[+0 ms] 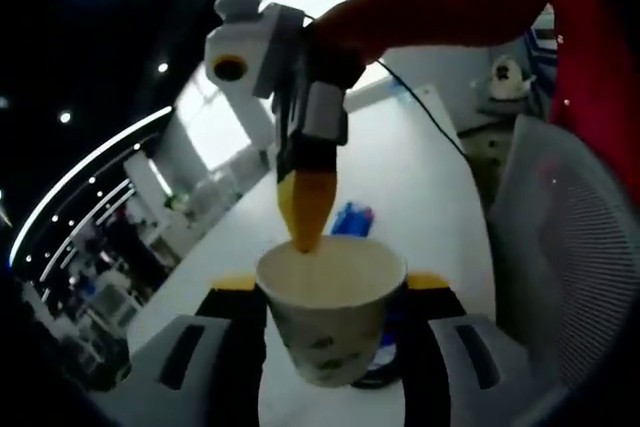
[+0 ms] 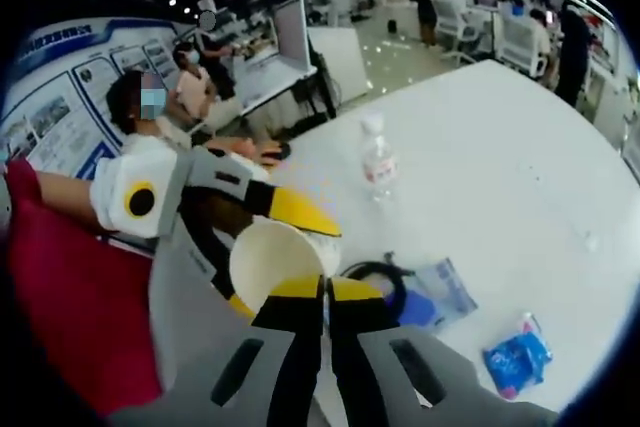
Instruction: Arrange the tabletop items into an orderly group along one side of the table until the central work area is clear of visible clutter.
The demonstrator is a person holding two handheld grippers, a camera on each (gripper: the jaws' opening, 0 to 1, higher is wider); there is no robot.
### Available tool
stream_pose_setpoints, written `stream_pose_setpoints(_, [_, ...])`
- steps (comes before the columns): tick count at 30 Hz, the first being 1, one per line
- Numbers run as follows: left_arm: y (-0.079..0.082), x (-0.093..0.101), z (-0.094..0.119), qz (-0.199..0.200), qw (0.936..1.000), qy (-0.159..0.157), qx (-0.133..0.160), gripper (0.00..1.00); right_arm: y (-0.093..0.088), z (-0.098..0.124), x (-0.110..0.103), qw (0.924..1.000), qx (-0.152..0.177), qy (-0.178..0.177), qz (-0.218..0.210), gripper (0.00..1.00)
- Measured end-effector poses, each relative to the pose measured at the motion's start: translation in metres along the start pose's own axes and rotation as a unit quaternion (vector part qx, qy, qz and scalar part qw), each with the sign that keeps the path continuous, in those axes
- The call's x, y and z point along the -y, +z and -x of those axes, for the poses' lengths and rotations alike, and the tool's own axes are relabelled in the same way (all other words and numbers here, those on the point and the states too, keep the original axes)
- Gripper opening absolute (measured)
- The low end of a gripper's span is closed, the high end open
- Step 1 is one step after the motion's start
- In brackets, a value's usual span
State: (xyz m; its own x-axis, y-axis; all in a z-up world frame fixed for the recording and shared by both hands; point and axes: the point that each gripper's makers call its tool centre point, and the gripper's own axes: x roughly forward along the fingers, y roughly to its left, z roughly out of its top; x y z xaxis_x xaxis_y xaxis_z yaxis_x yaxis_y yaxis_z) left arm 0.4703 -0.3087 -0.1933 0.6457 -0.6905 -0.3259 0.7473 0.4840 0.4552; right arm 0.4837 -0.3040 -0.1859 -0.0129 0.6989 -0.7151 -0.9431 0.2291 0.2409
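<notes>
A white paper cup (image 1: 330, 332) with a faint print is held upright between my left gripper (image 1: 330, 282) jaws, which are shut on its sides. My right gripper (image 1: 305, 232) comes down from above, its yellow tips closed at the cup's far rim. In the right gripper view, my right gripper (image 2: 325, 292) has its jaws nearly together with a thin pale strip between them, at the edge of the cup (image 2: 272, 265). The left gripper (image 2: 215, 192) holds the cup from the left.
On the white table (image 2: 500, 147) stand a clear water bottle (image 2: 378, 159), a black cable coil (image 2: 378, 275), a clear plastic bag (image 2: 445, 292) and a blue packet (image 2: 518, 357). The blue packet (image 1: 350, 217) lies beyond the cup. A mesh chair (image 1: 570, 237) stands at the right.
</notes>
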Motion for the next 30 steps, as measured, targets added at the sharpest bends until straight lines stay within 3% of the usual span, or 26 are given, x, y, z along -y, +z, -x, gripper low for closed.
stream_pose_setpoints(9, [-0.002, 0.001, 0.0, 0.005, 1.0, -0.004, -0.001, 0.45, -0.002, 0.0, 0.001, 1.0, -0.001, 0.001, 0.001, 0.01])
stream_pose_setpoints(19, [0.001, -0.001, 0.003, 0.053, 0.9982, -0.018, 0.022, 0.42, -0.001, 0.001, -0.002, 0.9995, 0.022, 0.021, 0.012, 0.03])
stream_pose_setpoints(24, [0.003, -0.007, 0.008, 0.099, 0.994, -0.021, 0.041, 0.41, 0.0, 0.001, -0.008, 0.9976, 0.048, 0.042, 0.028, 0.09])
stream_pose_setpoints(30, [-0.003, -0.016, 0.013, 0.142, 0.9882, -0.024, 0.051, 0.41, 0.002, 0.003, -0.01, 0.9953, 0.07, 0.043, 0.051, 0.22])
